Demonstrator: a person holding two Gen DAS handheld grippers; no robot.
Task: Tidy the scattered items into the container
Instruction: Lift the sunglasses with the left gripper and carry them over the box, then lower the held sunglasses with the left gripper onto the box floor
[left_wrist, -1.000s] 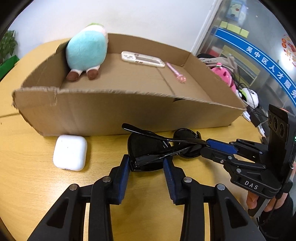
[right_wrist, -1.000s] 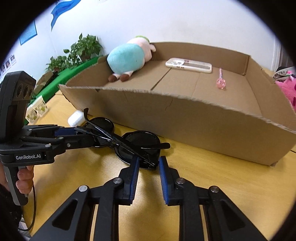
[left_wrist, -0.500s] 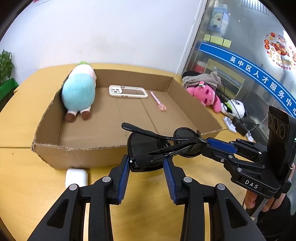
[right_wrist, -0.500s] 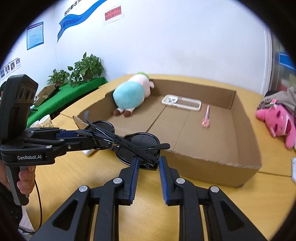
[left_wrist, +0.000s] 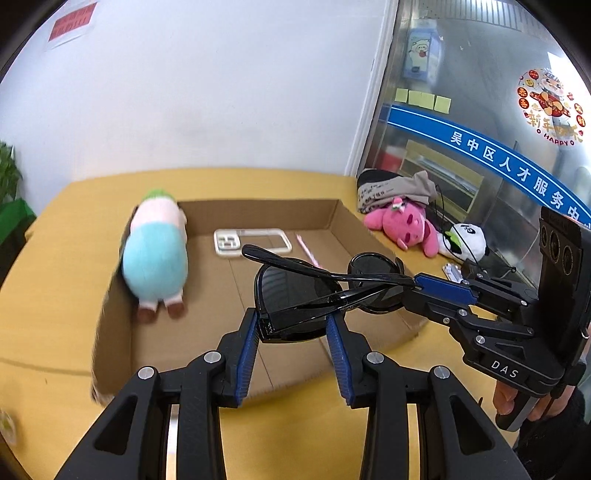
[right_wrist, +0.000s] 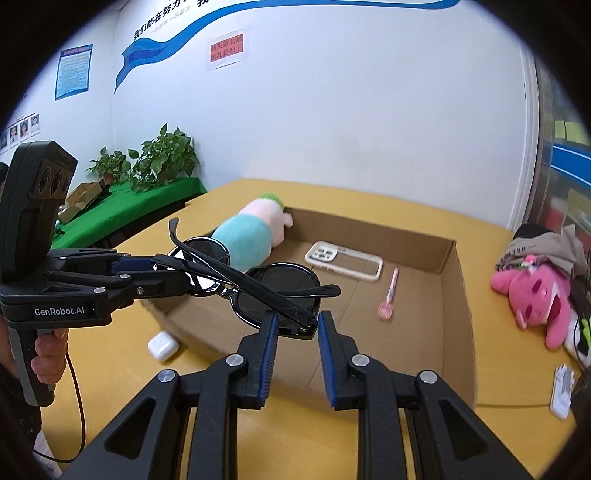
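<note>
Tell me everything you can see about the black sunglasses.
The sunglasses are glossy black plastic with dark round lenses, their temple arms folded crosswise over the frame. They hang in the air above the near wall of the cardboard box, touching nothing else. The left gripper clamps one end, the right gripper the other.

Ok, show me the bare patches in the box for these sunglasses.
In the cardboard box, bare floor lies right of the pink pen up to the right wall, and along the near wall before the blue plush toy. The far side is crowded by the white phone case.
</note>
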